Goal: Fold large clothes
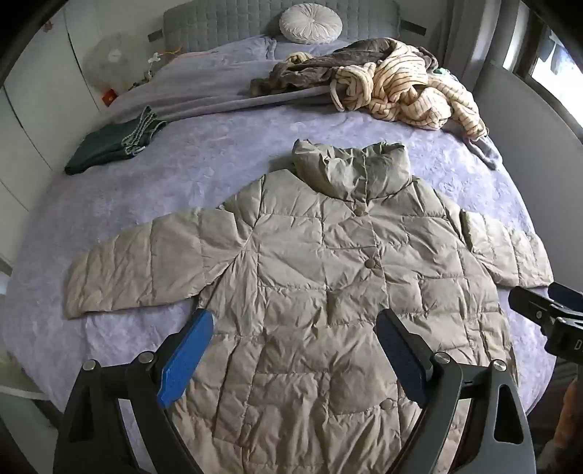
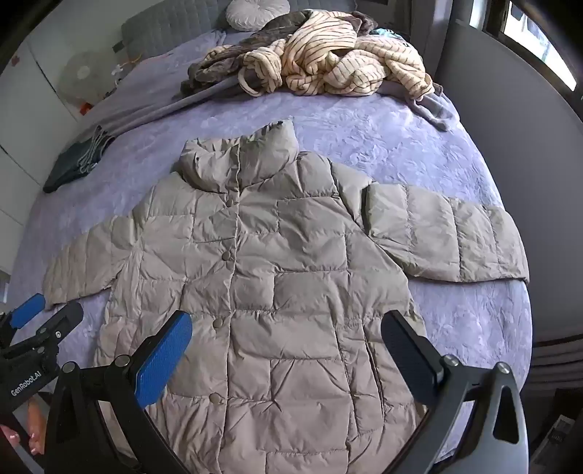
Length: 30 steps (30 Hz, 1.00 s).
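A beige quilted puffer jacket (image 1: 309,277) lies flat on the bed, front up, buttoned, collar away from me, both sleeves spread out sideways. It also shows in the right wrist view (image 2: 277,269). My left gripper (image 1: 295,324) is open and empty, hovering above the jacket's lower left part. My right gripper (image 2: 288,328) is open and empty above the jacket's lower right part. The right gripper also shows at the right edge of the left wrist view (image 1: 539,302). The left gripper shows at the left edge of the right wrist view (image 2: 47,310).
The bed has a lilac cover (image 1: 204,171). A pile of striped cream and brown clothes (image 1: 393,84) lies at the far right. A folded dark green garment (image 1: 109,146) lies at the far left. A round cushion (image 1: 309,23) leans on the headboard. A grey wall panel (image 2: 528,153) runs along the right.
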Each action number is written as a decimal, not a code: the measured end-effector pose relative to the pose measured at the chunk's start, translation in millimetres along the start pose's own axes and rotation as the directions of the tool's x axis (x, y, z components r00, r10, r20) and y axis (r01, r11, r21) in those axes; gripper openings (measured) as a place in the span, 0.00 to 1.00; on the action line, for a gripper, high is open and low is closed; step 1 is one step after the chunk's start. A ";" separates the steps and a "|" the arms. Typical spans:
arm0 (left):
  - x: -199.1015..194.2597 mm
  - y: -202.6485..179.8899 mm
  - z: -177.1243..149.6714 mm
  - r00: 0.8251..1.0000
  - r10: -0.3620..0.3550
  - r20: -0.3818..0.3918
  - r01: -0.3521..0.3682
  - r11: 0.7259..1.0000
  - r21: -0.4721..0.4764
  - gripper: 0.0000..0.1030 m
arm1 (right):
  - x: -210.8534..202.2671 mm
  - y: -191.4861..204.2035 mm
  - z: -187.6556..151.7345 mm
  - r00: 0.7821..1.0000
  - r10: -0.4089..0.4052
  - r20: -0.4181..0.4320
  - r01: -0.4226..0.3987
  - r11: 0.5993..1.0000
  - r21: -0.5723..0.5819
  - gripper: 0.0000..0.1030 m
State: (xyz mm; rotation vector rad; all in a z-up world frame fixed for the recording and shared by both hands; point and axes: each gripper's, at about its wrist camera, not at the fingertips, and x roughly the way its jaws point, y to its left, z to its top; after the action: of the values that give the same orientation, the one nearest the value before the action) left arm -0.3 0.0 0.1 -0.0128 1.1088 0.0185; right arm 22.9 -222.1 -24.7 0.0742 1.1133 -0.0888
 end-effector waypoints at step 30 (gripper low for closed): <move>-3.2 -5.0 -8.0 1.000 0.002 -0.021 -0.003 1.000 -0.010 0.89 | -5.0 -0.1 -2.8 1.000 -0.008 0.011 0.008 1.000 -0.007 1.00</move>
State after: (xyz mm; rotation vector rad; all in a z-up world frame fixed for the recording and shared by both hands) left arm -8.8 -5.1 -0.6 -0.0207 1.1292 0.0263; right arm 18.2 -221.7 -21.4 0.0631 1.1027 -0.0926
